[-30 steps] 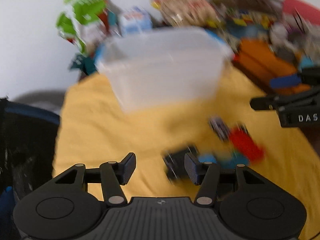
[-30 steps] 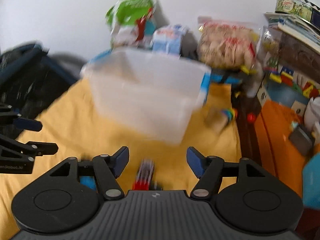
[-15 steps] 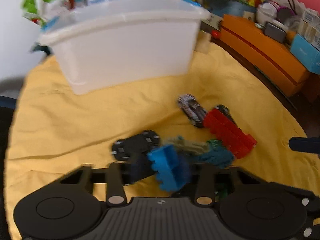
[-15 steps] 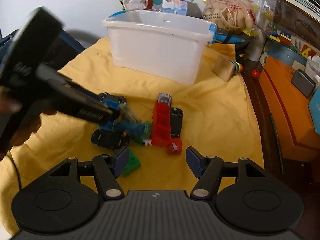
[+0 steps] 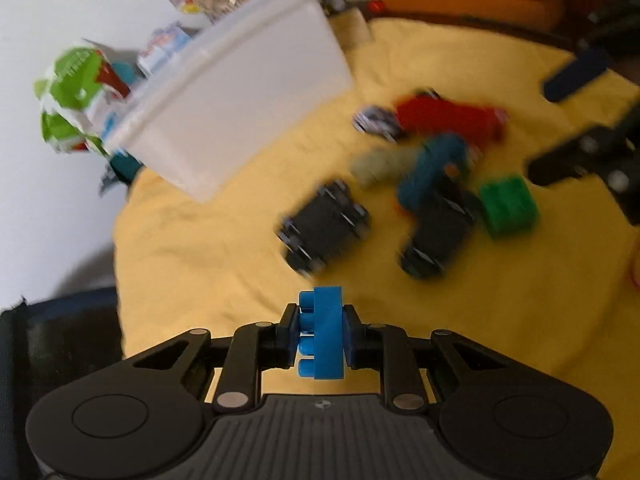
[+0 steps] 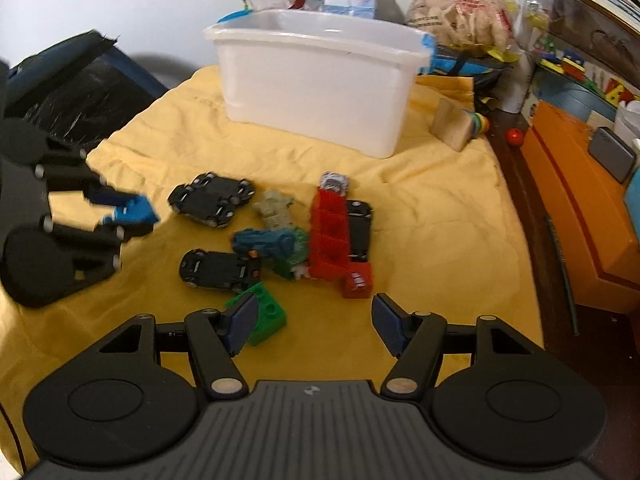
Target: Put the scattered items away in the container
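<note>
Blue toy brick (image 5: 327, 338) sits clamped between the fingers of the left gripper (image 5: 320, 338), studs facing left in the left wrist view; the jaws are closed on it from both sides. From the right wrist view the same left gripper (image 6: 120, 216) appears at the left edge, blurred, holding the brick (image 6: 134, 212) above the yellow cloth (image 6: 432, 220) and apart from the toy pile.

White plastic bin (image 6: 316, 92), the container, stands open-topped at the far side of the cloth, well apart from the held brick. Its interior is only partly visible.

Right gripper (image 6: 314, 322) hangs with jaws spread wide and nothing between them. Its left fingertip overlaps a green brick (image 6: 264, 314) lying on the cloth; contact cannot be confirmed.

Remaining scattered items lie clustered mid-cloth: two black toy cars (image 6: 212, 198) (image 6: 218, 270), a grey-green figure (image 6: 276, 210), a teal toy (image 6: 264, 242), a long red brick (image 6: 330, 240) with a further black car (image 6: 358, 230) touching its right side, a small silver car (image 6: 334, 182) at the red brick's far end, and a small red piece (image 6: 356, 282) at its near end.

Periphery: wooden block (image 6: 452, 122) right of the bin, a small red ball (image 6: 514, 136), an orange box (image 6: 580, 208), and snack bags (image 6: 460, 12) against the wall behind the bin.
</note>
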`<state>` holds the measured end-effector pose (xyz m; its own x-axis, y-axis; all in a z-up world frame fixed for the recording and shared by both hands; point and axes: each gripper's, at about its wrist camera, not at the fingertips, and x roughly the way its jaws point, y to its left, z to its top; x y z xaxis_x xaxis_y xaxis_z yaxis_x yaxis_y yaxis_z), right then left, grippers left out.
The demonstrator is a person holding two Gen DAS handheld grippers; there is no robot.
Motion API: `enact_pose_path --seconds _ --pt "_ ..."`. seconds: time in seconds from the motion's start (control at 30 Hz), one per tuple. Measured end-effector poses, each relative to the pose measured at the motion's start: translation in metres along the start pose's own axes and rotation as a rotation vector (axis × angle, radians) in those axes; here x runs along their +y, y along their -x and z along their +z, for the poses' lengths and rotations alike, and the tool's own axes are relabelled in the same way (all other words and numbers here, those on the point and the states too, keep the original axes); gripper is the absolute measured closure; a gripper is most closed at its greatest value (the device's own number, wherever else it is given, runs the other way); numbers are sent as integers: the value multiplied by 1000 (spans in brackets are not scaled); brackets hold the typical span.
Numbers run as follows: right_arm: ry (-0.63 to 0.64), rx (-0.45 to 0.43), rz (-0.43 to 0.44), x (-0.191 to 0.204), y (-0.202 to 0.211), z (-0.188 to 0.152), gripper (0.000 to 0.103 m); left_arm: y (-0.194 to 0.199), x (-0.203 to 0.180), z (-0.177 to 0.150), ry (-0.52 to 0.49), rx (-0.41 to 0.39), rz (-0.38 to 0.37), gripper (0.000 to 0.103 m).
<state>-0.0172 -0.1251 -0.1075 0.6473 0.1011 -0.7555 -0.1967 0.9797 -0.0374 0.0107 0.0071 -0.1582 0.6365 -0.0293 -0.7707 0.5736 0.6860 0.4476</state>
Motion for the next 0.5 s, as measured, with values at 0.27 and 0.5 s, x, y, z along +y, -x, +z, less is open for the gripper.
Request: enact_pose_path --seconds 0.27,0.5 --pt "55 16 27 15 -2 -8 37 37 18 -31 296 -90 -138 71" --pt "28 29 21 12 -3 -10 37 15 53 -40 475 -48 -135 66"
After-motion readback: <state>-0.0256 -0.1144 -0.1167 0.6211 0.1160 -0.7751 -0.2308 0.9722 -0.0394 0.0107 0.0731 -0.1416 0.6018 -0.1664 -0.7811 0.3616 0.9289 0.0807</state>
